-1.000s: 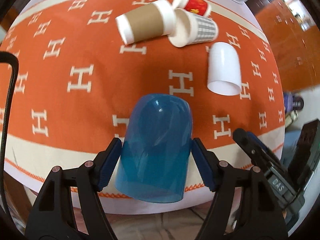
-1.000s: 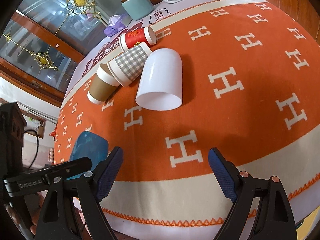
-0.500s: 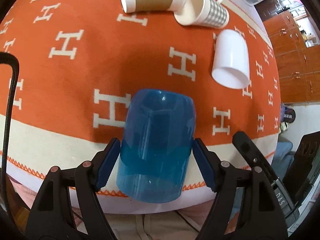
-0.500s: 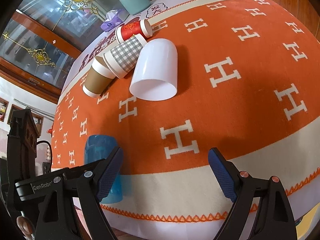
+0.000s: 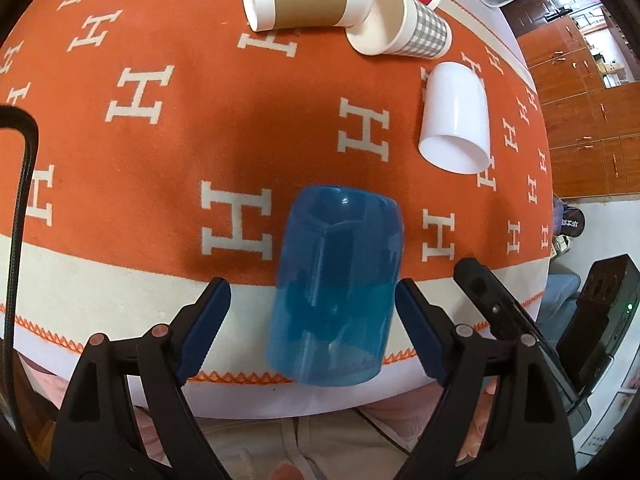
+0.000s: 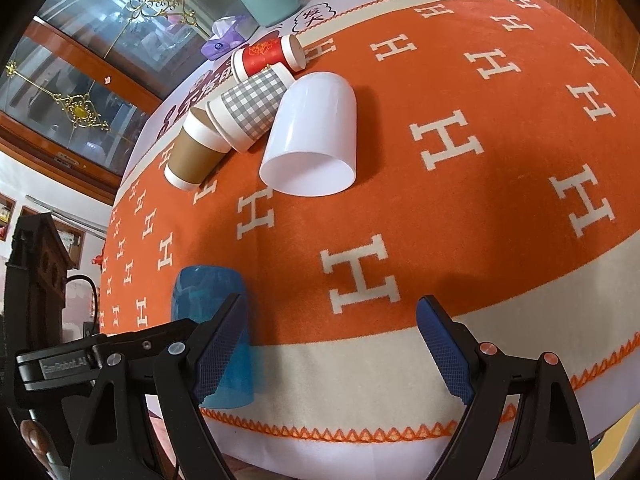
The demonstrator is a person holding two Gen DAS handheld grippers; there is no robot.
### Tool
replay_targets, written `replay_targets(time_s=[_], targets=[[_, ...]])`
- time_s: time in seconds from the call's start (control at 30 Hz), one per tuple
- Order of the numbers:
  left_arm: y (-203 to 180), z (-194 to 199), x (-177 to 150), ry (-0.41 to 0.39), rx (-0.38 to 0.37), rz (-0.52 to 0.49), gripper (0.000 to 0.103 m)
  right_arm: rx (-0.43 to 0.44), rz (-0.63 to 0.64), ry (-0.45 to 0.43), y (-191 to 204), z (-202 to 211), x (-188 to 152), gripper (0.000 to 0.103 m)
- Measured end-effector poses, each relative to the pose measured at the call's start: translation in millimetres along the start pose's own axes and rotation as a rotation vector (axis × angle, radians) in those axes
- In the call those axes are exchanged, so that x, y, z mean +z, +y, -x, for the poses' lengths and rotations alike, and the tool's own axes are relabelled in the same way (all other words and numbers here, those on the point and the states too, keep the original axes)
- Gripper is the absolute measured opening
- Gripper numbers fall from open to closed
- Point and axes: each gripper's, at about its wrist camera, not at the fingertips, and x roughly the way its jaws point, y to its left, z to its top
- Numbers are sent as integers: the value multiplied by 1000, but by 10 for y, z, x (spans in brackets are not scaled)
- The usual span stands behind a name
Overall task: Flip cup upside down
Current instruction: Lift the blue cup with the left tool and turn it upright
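The blue cup (image 5: 336, 292), translucent plastic with a rounded closed end uppermost, stood mouth-down at the worktop's (image 5: 100, 280) near edge, lower centre of the left wrist view. The left gripper (image 5: 312, 312) flanked it, jaws spread, the left pad clear of its wall. The right gripper (image 6: 332, 344) was likewise spread, holding nothing. A white cup (image 5: 456, 120) lay on its side at upper right.
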Motion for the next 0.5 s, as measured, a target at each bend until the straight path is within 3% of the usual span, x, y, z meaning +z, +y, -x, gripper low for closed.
replay_targets(time_s=[0.5], targets=[[-7, 51, -60, -19, 5, -49, 81, 1, 28, 11, 88, -60, -29, 88]])
